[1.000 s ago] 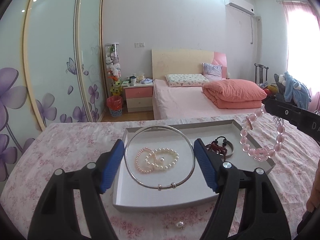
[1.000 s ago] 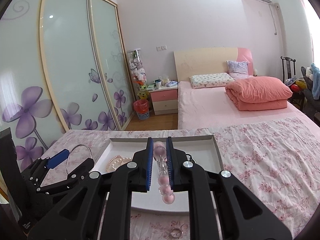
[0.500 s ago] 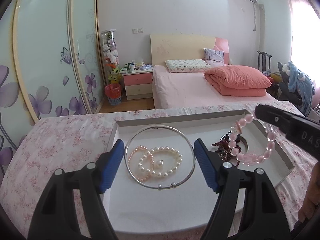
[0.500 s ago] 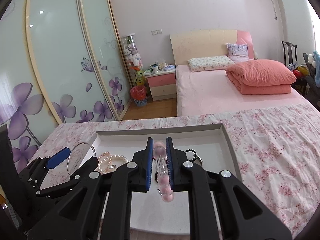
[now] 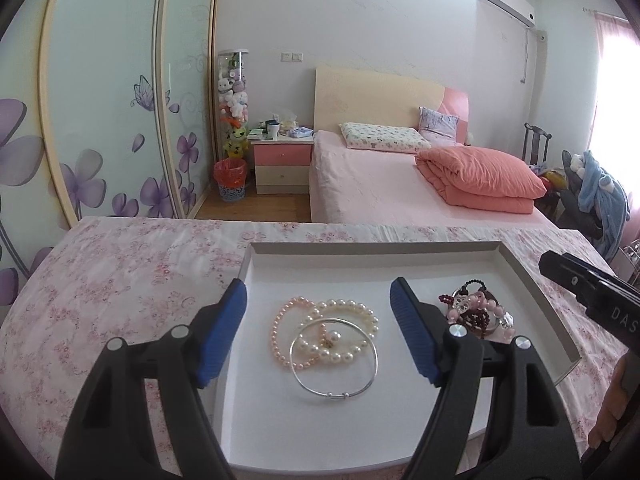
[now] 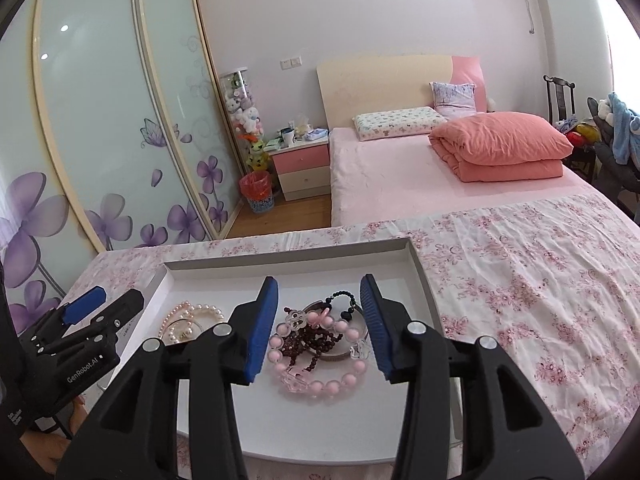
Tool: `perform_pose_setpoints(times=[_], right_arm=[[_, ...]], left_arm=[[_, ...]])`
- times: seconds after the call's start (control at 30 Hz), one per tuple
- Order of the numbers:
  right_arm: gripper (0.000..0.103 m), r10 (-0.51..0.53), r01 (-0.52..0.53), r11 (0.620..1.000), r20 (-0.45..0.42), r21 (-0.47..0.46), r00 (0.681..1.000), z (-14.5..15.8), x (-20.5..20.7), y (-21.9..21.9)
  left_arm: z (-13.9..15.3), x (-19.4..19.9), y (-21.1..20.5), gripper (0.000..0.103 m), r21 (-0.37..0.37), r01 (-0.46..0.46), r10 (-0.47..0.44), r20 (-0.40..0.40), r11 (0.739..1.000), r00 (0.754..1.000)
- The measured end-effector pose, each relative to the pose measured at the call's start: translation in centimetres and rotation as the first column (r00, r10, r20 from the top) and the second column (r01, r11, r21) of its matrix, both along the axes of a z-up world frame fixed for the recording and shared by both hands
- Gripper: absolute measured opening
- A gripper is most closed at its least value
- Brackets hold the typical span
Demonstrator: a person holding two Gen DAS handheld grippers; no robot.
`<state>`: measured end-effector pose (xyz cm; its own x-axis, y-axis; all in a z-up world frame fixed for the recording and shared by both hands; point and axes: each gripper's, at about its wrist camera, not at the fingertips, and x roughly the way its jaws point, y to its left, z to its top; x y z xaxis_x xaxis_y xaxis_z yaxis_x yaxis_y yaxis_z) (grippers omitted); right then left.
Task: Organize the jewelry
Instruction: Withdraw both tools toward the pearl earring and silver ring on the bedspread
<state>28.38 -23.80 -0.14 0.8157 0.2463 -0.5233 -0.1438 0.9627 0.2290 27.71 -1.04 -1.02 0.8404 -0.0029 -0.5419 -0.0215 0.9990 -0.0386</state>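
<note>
A white tray (image 5: pixel 532 280) sits on the floral tablecloth. In it, a silver bangle (image 5: pixel 335 360) lies over a pink pearl bracelet (image 5: pixel 280 332) and a white pearl bracelet (image 5: pixel 360 320). My left gripper (image 5: pixel 318 332) is open and empty above them. At the tray's right, a pink bead bracelet (image 6: pixel 320 356) lies on a dark red bead bracelet (image 6: pixel 316 340), with a black bead strand (image 6: pixel 344 300) behind. My right gripper (image 6: pixel 318 328) is open and empty above that pile. The tray also shows in the right wrist view (image 6: pixel 420 264).
The table with the floral cloth (image 6: pixel 520 280) reaches far to the right of the tray. Behind it are a bed (image 5: pixel 400 192) with a folded quilt, a nightstand (image 5: pixel 282 164) and sliding wardrobe doors (image 5: pixel 112 100).
My left gripper let go of the silver bangle, which now lies on the pearl bracelets. My right gripper opened and dropped the pink bead bracelet onto the dark beads.
</note>
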Motion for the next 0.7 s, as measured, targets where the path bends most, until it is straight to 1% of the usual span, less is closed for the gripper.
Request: perform_pose_setpoints(times=[0.3,0.43,0.57,0.7], right_arm=[[0.044,0.013,-0.013,1.0,0.007,-0.02,1.0,0.6,-1.6,0.6],[0.045,0.038,-0.039,0.998,-0.007,-0.054,0.999,0.1,-3.5,0.6],[0.046,0.065,-0.071,0.992,-0.059,-0.105,0.996,-1.1,-5.4,0.6],[0.047,0.08,-0.1,0.984,-0.141,-0.145,0.987,-3.4,-7.8,0.1]], left_arm=[[0.5,-2.0,0.2,0.073,0.021,-0.002,0.002,0.012,1.0,1.0],[0.3,-4.2,0.6,0.077,0.014,0.003,-0.003,0.002,1.0,1.0],[-0.5,-7.2,1.1,0.08,0.026,0.028,-0.028,-0.019,0.999,0.999],[-1.6,-10.1,1.8,0.081,0.03,0.051,-0.05,-0.056,0.998,0.997]])
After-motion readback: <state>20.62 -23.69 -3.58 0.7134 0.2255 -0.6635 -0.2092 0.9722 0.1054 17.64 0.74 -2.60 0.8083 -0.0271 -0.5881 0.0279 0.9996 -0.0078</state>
